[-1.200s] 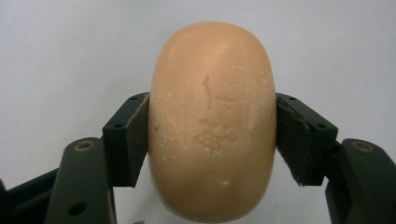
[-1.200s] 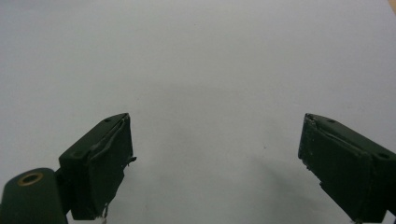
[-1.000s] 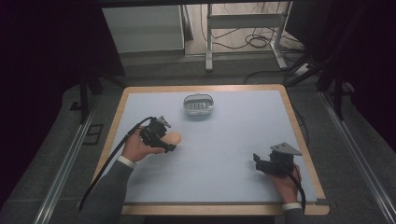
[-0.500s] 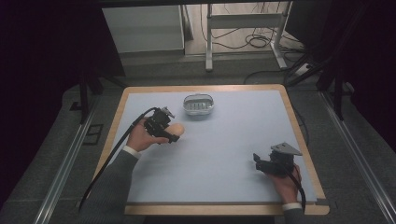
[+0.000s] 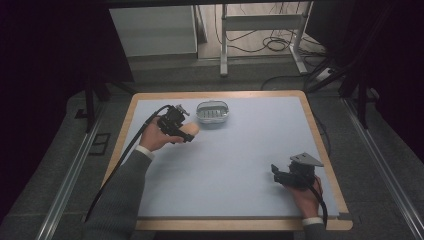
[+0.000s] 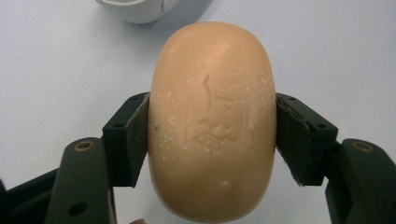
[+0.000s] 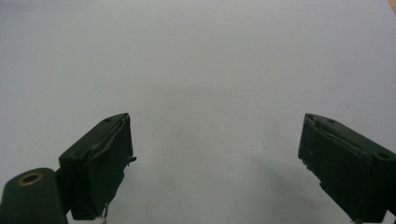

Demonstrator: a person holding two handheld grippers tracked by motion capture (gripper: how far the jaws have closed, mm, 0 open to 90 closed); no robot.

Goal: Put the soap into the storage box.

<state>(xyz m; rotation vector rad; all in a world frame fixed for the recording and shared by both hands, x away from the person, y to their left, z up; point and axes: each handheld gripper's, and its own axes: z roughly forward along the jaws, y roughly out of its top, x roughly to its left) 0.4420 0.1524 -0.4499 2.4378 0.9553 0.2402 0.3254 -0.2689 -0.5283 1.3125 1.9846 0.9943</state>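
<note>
- My left gripper (image 5: 186,131) is clamped on a bar of soap (image 5: 189,129), one pad pressing each long side of it.
- In the left gripper view the soap (image 6: 212,121) is peach-coloured and oval, with a stamped mark on its upper face and a dusting of pale specks; its far end reaches well past my jaws.
- I hold the soap over the desk (image 5: 240,165) in its far-left part, just beside the near-left side of the soap dish (image 5: 213,112); I cannot tell whether the soap touches the blue surface.
- The soap dish is pale and oval with a slotted inner tray, and it stands near the middle of the far edge. Part of its white rim (image 6: 140,7) shows at the top of the left gripper view.
- My right gripper (image 5: 276,172) sits near the near-right corner of the desk, pointing left, well apart from the soap and the dish.
- Its jaws stand wide apart with nothing between them, over bare blue desk (image 7: 210,70).
</note>
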